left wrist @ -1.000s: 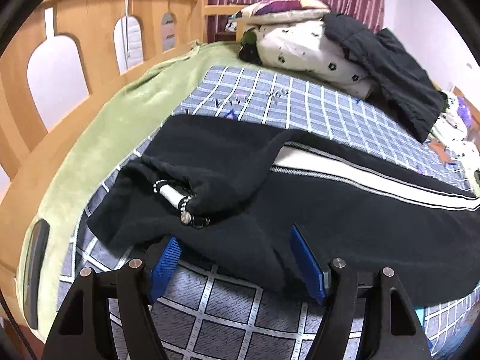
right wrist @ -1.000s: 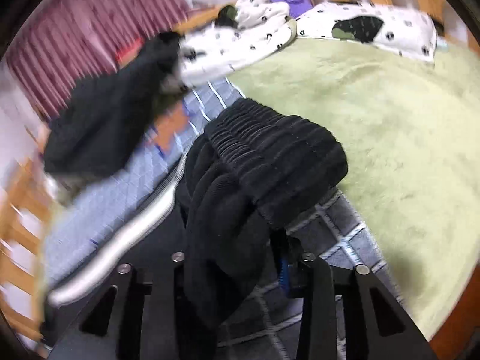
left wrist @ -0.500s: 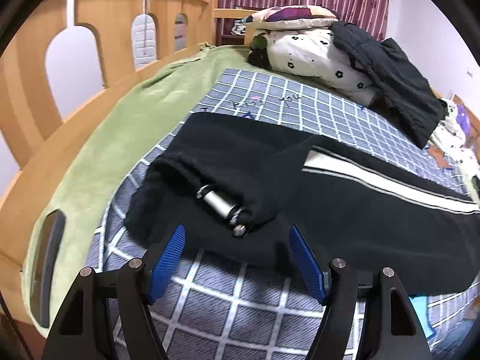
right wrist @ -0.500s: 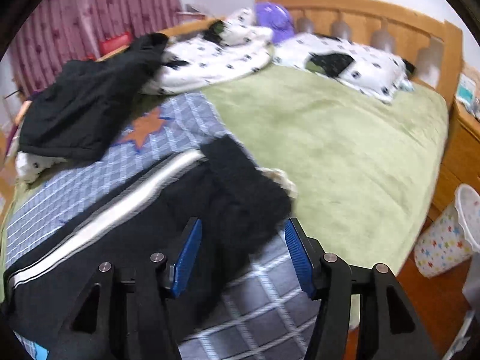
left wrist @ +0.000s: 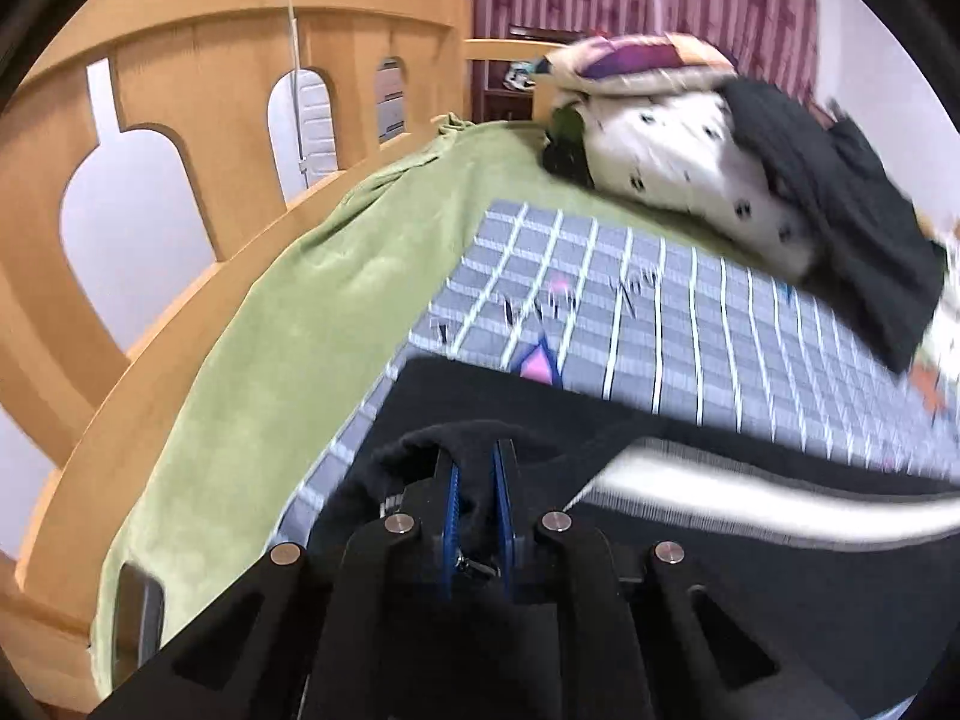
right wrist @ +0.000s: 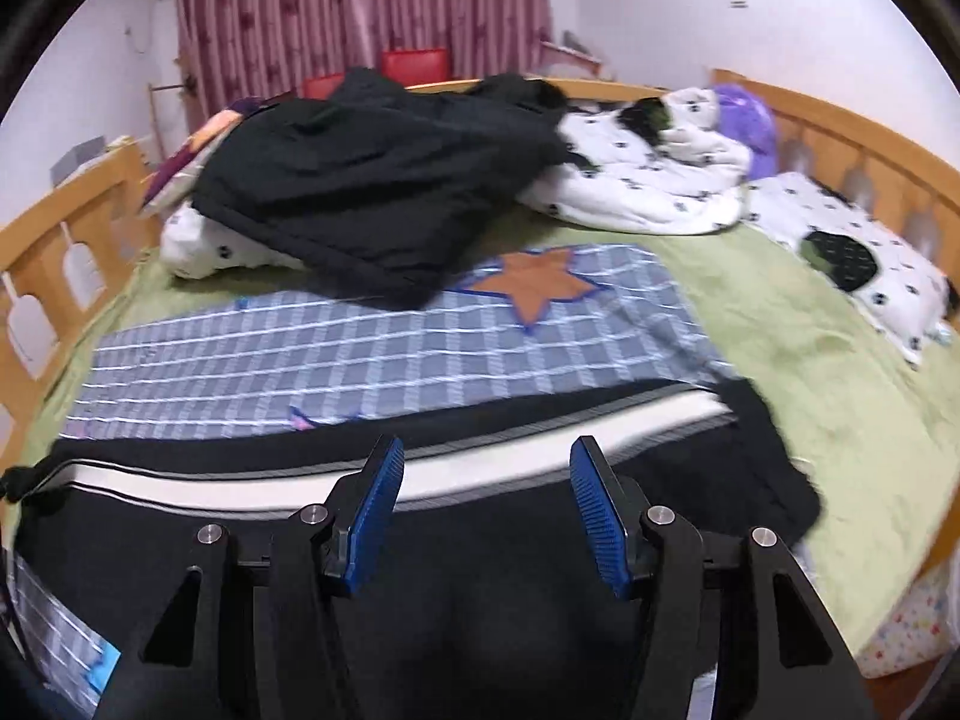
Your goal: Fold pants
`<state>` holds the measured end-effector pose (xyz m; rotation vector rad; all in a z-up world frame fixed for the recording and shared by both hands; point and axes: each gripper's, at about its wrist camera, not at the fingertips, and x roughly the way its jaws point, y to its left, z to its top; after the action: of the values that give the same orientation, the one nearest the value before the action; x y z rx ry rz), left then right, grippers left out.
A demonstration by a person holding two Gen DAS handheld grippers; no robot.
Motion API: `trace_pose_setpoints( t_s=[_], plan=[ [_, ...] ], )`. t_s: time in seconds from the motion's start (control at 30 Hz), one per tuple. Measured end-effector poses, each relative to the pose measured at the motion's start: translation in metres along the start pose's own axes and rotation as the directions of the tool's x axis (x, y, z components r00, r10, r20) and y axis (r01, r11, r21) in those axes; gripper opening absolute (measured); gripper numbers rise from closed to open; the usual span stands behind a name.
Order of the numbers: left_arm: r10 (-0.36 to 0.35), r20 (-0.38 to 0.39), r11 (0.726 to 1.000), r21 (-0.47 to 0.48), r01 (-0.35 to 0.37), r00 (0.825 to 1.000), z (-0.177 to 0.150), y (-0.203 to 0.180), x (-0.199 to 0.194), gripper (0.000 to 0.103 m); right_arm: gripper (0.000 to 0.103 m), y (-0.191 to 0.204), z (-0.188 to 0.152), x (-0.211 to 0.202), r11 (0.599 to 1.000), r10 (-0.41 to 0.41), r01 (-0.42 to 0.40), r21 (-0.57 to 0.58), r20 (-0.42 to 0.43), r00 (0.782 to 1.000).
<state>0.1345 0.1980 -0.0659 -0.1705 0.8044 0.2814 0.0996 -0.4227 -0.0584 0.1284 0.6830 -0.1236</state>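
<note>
Black pants [right wrist: 492, 546] with a white side stripe [right wrist: 510, 456] lie lengthwise across a blue checked blanket [right wrist: 360, 348] on the bed. In the left wrist view my left gripper [left wrist: 477, 468] is shut on the pants' waistband end [left wrist: 420, 450], with black fabric pinched between the blue pads. The stripe shows there too [left wrist: 750, 498]. My right gripper [right wrist: 486, 474] is open and empty, hovering over the middle of the pants, near the stripe. The cuff end [right wrist: 774, 468] lies flat to its right.
A green sheet [left wrist: 288, 360] covers the mattress. A wooden bed rail [left wrist: 198, 120] runs along the left. Piled at the back are a black jacket [right wrist: 372, 192], a white spotted duvet [right wrist: 648, 186] and pillows [right wrist: 864, 264]. A patterned bin [right wrist: 906, 630] stands off the bed's right side.
My left gripper has moved forward and closed on the waistband end. My right gripper, which held the cuff end a second ago, let it go and has swung left over the pants' middle.
</note>
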Motion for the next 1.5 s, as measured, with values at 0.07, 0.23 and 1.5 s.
trace_pose_setpoints(
  t_s=[0.07, 0.23, 1.5],
  plan=[
    [-0.010, -0.018, 1.000, -0.005, 0.010, 1.000, 0.015, 0.001, 0.012, 0.012, 0.057, 0.019, 0.007, 0.008, 0.999, 0.027, -0.027, -0.018, -0.024, 0.999],
    [-0.060, -0.111, 0.994, -0.098, 0.049, 0.992, 0.027, 0.011, 0.043, 0.042, 0.059, 0.064, 0.029, 0.023, 0.994, 0.062, -0.063, -0.089, -0.013, 0.998],
    [0.052, -0.065, 0.998, -0.039, -0.054, 0.997, 0.032, 0.013, 0.089, 0.017, 0.004, 0.165, -0.003, 0.155, 0.826, 0.264, -0.344, -0.447, -0.233, 0.936]
  ],
)
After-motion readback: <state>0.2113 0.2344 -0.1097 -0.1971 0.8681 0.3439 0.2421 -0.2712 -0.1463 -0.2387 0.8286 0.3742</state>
